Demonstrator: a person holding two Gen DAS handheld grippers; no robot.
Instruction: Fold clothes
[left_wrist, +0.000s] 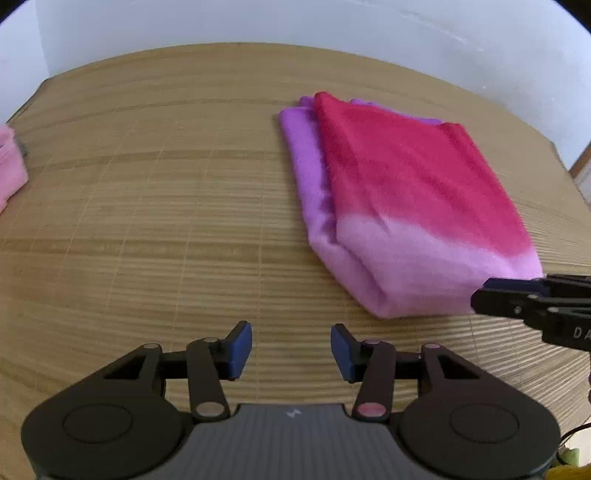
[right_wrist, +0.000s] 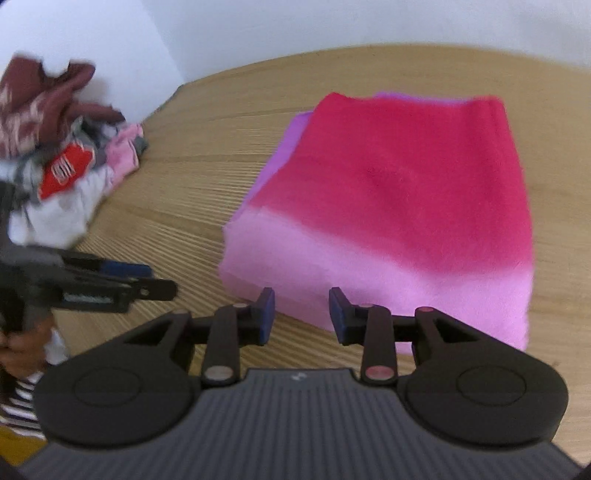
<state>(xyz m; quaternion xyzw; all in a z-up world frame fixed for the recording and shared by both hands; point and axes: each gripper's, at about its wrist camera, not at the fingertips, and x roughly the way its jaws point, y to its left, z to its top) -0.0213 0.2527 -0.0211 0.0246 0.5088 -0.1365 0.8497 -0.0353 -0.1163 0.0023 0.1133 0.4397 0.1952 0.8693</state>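
Observation:
A folded fleece garment (left_wrist: 406, 192), red fading to pink with a purple layer underneath, lies flat on the bamboo mat (left_wrist: 147, 221). My left gripper (left_wrist: 291, 345) hangs open over bare mat, left of and nearer than the garment's near corner, with nothing between its blue pads. The right wrist view shows the same garment (right_wrist: 399, 192) straight ahead. My right gripper (right_wrist: 301, 314) stands open just above its near pink edge, the pads not pressing on the cloth. Each gripper appears side-on in the other's view: the right gripper (left_wrist: 517, 301), the left gripper (right_wrist: 122, 284).
A loose pile of unfolded clothes (right_wrist: 62, 166) lies at the mat's far left by the white wall. A pink cloth (left_wrist: 11, 170) shows at the left edge. A hand (right_wrist: 18, 347) and a striped sleeve hold the left gripper.

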